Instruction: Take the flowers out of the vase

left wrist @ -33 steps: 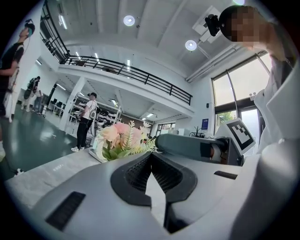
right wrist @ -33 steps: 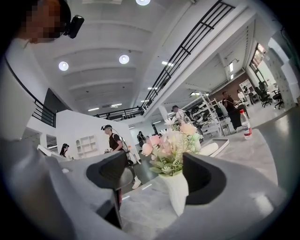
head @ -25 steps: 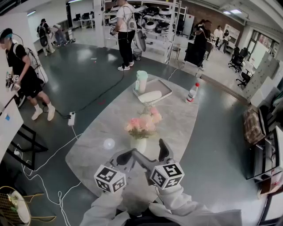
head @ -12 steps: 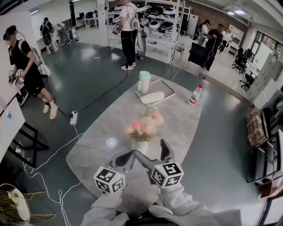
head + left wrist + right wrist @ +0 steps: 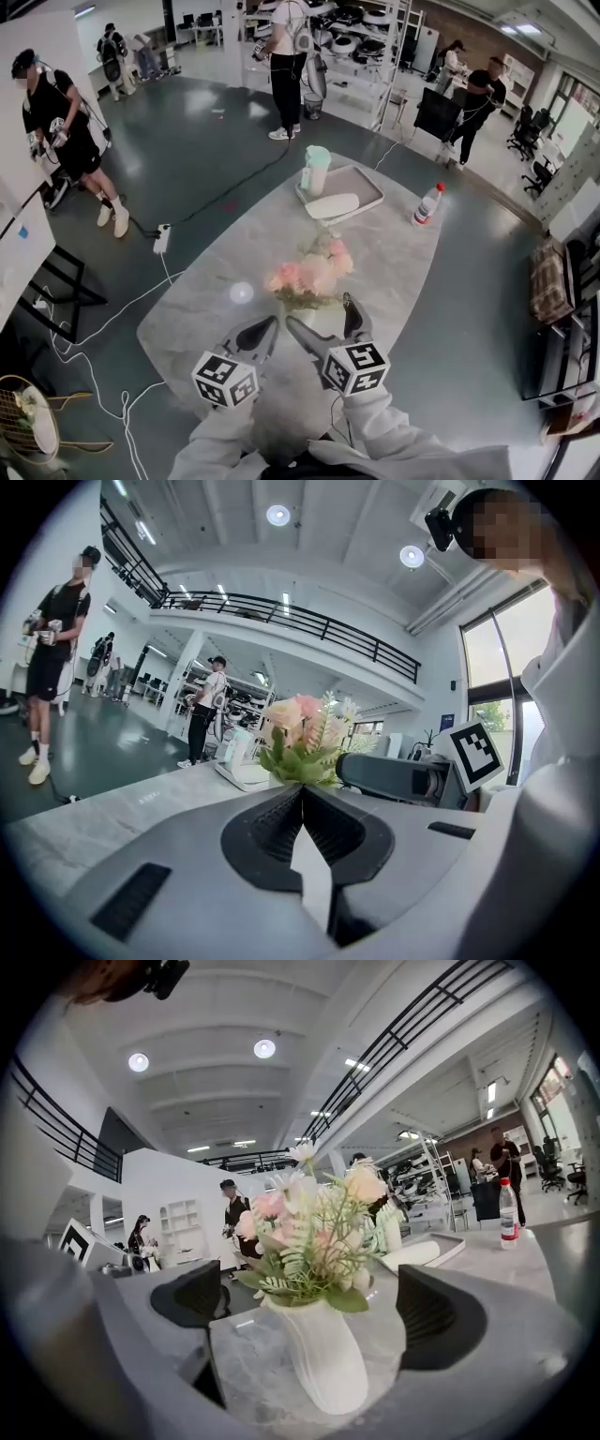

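**Change noted:** Over the last 1 second the right gripper (image 5: 311, 1299) has advanced on the vase (image 5: 323, 1358). In the head view the vase earlier stood clear ahead of both grippers. It now sits between the right gripper's wide-spread jaws and is largely hidden by them. The right gripper view shows a gap on each side of the vase, so there is no contact yet. The left gripper (image 5: 302, 799) remains just left of the vase, jaws pressed together with nothing between them, tips aimed at the foliage.

**Meaning for the task:** In my judgement, the right gripper is placed to steady the vase. The left gripper must open before it can take the stems. No removal has begun, and the flowers (image 5: 314, 1227) are fully seated in the vase.

**Condition of the task item:** The item is 1 bouquet of pink and cream blooms with fern-like green leaves spreading over the rim. The stems are gathered at the vase mouth and hidden below it. The vase is white, ribbed and upright on the marble table (image 5: 394, 253). A tray (image 5: 361, 187) and a bottle (image 5: 427, 204) stand well beyond the vase, clear of the work.
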Demonstrator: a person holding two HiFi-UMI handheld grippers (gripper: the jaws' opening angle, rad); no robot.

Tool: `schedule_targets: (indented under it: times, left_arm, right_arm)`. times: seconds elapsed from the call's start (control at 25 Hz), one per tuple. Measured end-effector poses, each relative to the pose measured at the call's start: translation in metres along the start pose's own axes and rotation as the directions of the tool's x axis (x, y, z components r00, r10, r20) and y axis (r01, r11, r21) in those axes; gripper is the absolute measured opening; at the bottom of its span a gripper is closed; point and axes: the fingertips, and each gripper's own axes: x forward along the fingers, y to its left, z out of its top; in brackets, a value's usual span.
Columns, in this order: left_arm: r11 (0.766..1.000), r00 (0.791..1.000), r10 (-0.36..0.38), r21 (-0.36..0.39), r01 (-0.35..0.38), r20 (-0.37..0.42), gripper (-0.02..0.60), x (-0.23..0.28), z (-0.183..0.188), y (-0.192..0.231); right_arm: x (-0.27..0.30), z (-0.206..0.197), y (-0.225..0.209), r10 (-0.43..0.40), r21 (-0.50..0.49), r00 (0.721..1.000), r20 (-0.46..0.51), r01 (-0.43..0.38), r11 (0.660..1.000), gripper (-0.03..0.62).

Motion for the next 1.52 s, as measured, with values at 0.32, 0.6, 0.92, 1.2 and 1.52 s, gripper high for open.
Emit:
schedule_targets:
  times: [0.32, 0.6, 0.92, 1.2, 1.52]
  left_arm:
    - [0.997, 0.997, 0.075, 0.018, -0.076, 0.010, 0.002, 0.021, 0.017, 0.035]
    - [0.993, 0.993, 0.116, 0.023, -0.117, 0.014, 0.002, 0.040, 0.033, 0.065]
    - [0.995, 0.996, 0.090, 0.032, -0.090, 0.001, 0.002, 0.057, 0.031, 0.063]
    - [0.995, 0.996, 0.093, 0.019, -0.093, -0.002, 0.002, 0.053, 0.024, 0.067]
    - [0.995, 0.995, 0.104, 0.001, -0.104, 0.003, 0.002, 0.044, 0.020, 0.071]
  right_arm:
    - [0.023, 0.003, -0.008, 0.064, -0.028, 0.998, -0.018, -0.064, 0.998, 0.583]
    - [0.042, 0.002, -0.002, 0.145, -0.061, 0.988, -0.053, -0.148, 0.987, 0.583]
    - [0.054, 0.001, 0.004, 0.217, -0.100, 0.973, -0.074, -0.223, 0.970, 0.581]
    - [0.050, 0.006, -0.003, 0.186, -0.114, 0.982, -0.030, -0.188, 0.976, 0.326]
    - [0.049, 0.007, -0.002, 0.157, -0.150, 0.987, -0.021, -0.158, 0.976, 0.177]
